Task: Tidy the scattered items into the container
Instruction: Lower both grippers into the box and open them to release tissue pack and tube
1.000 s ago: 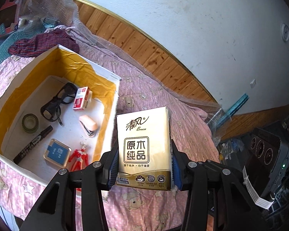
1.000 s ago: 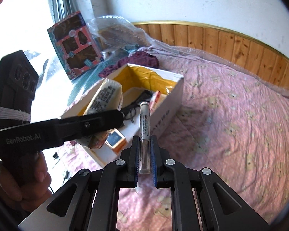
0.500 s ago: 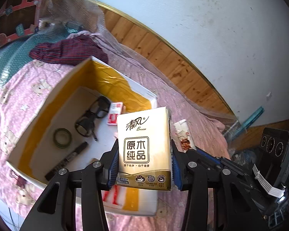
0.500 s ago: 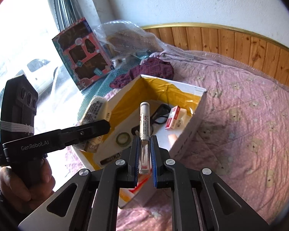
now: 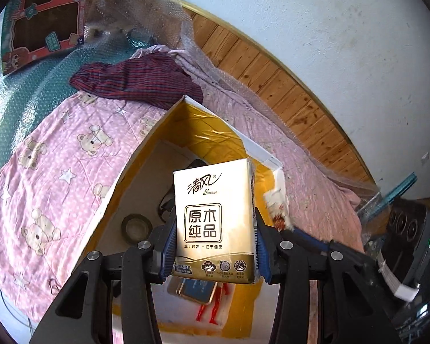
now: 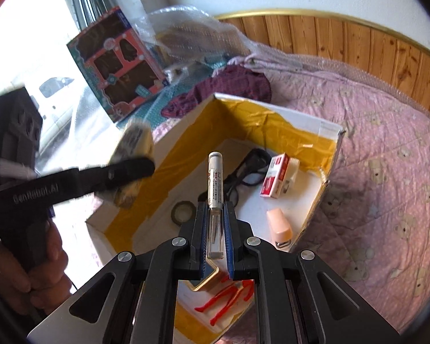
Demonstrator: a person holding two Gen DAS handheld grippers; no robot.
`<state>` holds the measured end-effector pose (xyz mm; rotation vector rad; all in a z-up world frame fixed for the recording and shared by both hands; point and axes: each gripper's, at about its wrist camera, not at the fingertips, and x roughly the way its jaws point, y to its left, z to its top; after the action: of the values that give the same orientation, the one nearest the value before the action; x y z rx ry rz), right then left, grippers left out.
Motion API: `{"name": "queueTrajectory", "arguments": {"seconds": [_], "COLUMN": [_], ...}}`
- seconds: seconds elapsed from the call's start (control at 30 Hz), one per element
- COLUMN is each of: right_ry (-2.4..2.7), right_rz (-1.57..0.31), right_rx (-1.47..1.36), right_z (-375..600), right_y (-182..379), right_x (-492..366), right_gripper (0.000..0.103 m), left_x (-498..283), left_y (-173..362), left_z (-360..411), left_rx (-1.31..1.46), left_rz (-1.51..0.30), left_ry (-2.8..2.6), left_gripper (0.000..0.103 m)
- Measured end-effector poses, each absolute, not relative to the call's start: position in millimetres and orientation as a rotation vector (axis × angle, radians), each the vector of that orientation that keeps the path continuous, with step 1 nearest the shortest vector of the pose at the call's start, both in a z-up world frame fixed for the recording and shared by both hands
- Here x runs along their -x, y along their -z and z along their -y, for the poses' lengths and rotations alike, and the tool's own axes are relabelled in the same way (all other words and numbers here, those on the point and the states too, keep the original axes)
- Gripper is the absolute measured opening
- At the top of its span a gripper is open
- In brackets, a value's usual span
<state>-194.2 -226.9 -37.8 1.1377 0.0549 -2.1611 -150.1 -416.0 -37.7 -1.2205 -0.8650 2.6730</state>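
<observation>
Delivery step. The left gripper (image 5: 215,246) grasps the tissue pack (image 5: 215,220) between its fingers; the right gripper (image 6: 215,229) grasps the pen (image 6: 215,197). Both items hang over the box (image 6: 186,132), its floor beyond the fingers. Next move, by judgement: lower and release inside.

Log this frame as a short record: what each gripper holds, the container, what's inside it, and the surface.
left gripper: shut on tissue pack, over the box
right gripper: shut on pen, over the box
container: open cardboard box, yellow tape inside
contents: glasses, tape roll, red-white carton, stapler, tin, red toy figure
surface: pink bear-print quilt
</observation>
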Motion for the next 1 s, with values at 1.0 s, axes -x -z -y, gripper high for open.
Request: {"name": "queueTrajectory", "arguments": {"seconds": [1.0], "right_ry": [2.167], "right_rz": [-0.273], "right_rx": [-1.152], "right_z": [218], "right_y": [43], "right_x": [138], "right_gripper": [0.049], "left_x": [158], "left_y": [41], "left_z": [413], "left_rx": [1.392], "left_rz": [0.643], "left_ry": [-2.752], "left_gripper": [0.077]}}
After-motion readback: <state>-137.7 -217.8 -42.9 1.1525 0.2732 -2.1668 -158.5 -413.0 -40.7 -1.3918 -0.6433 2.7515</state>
